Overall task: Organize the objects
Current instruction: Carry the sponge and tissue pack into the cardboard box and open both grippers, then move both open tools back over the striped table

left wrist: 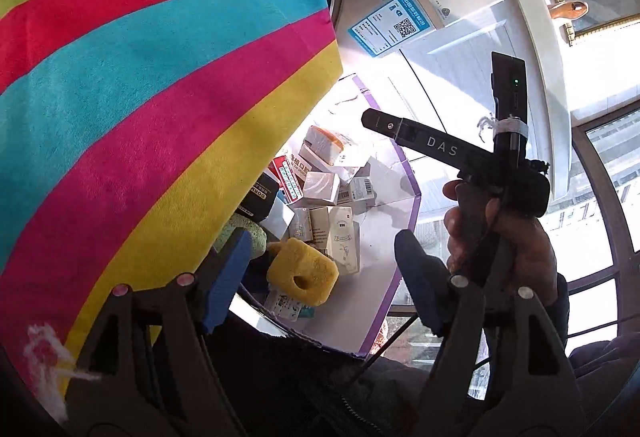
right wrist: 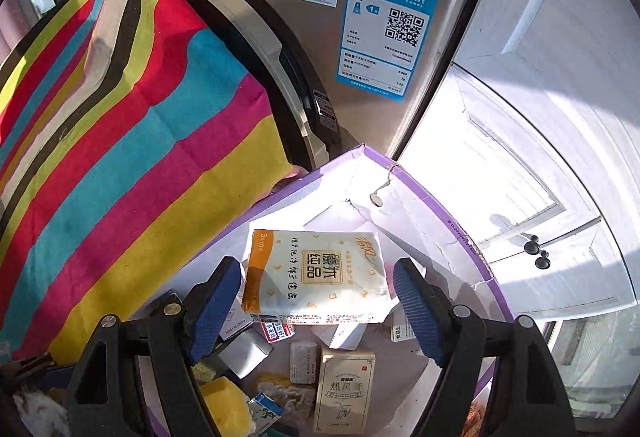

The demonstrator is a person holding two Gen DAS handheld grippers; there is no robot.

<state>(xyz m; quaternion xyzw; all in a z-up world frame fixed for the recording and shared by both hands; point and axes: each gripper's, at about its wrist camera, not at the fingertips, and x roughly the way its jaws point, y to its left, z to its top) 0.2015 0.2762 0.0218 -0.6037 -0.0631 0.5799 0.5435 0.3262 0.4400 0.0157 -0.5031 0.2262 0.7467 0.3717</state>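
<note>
While the striped cloth (right wrist: 132, 141) hangs from the washing machine (right wrist: 360, 49) door opening and drapes over the near-left edge of the box (right wrist: 452, 221), the entries stand as follows.

Item 1, tissue pack (right wrist: 316, 273): white and orange, lying flat on top of the clutter toward the far corner of the purple-rimmed box. Its long axis runs crosswise to the right gripper's fingers.

Item 2, right gripper (right wrist: 316, 309): jaws spread wide, holding nothing. The pack sits straight ahead of it and just beyond the blue pads (right wrist: 212, 309), its two short ends roughly lined up with them (the jaw gap looks only slightly wider than the pack). This is judged the nearer tool, and a forward push followed by closing across the long axis would likely take the pack.

Item 3, left gripper (left wrist: 320, 289): likewise wide open and empty, hovering at the box's near side with the cloth crowding its left pad. The pack is further off and partly hidden from it.

Item 4, loose contents: yellow sponge (left wrist: 302, 273) with a hole, near edge of the box; small cartons (left wrist: 320, 189) heaped mid-box; a tall beige carton (right wrist: 346, 389) lying near the right gripper.
</note>
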